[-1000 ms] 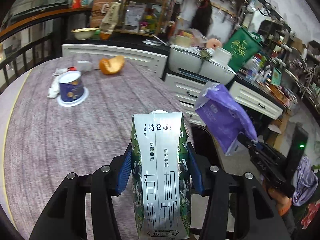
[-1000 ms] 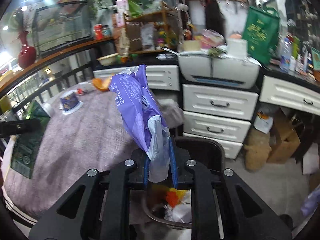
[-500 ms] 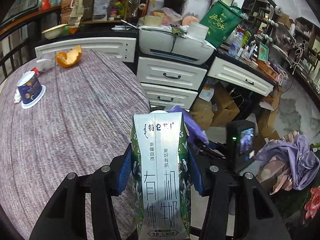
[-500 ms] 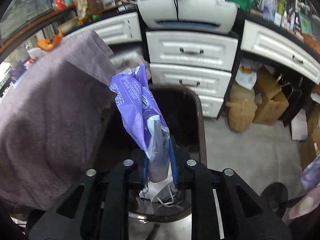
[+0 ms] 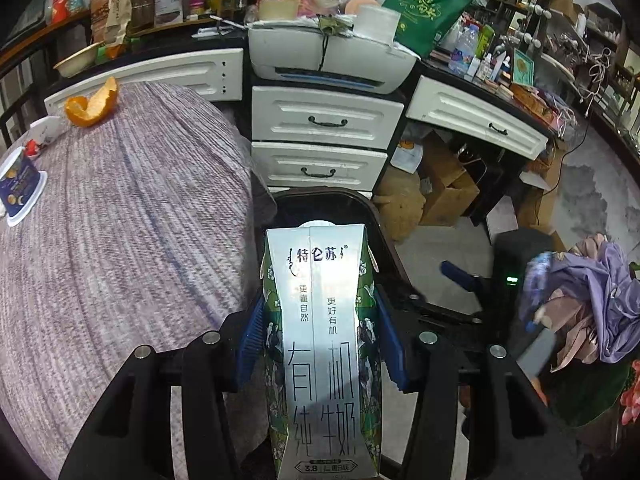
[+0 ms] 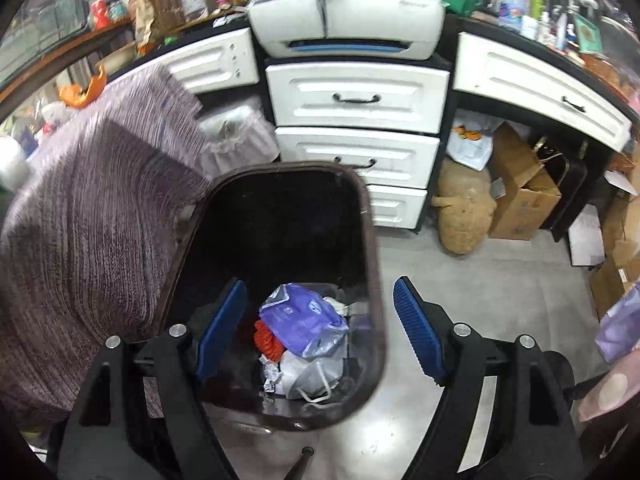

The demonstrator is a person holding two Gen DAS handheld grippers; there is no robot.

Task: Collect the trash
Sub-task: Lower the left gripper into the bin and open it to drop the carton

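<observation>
bin (image 6: 376, 280) mouth is wide open from above, trash only at the bottom; desk (image 6: 80, 240) edge crowds its left rim.

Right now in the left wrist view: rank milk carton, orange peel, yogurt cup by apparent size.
1. Milk carton, by far the largest as seen, though it sits right at the lens.
2-3. Orange peel and yogurt cup look about alike; the cup is cut by the frame edge, so no ranking.

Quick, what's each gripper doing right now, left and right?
Left gripper: shut on the milk carton.
Right gripper: jaws opening, nothing between them; the purple bag lies in the trash bin below.
</observation>
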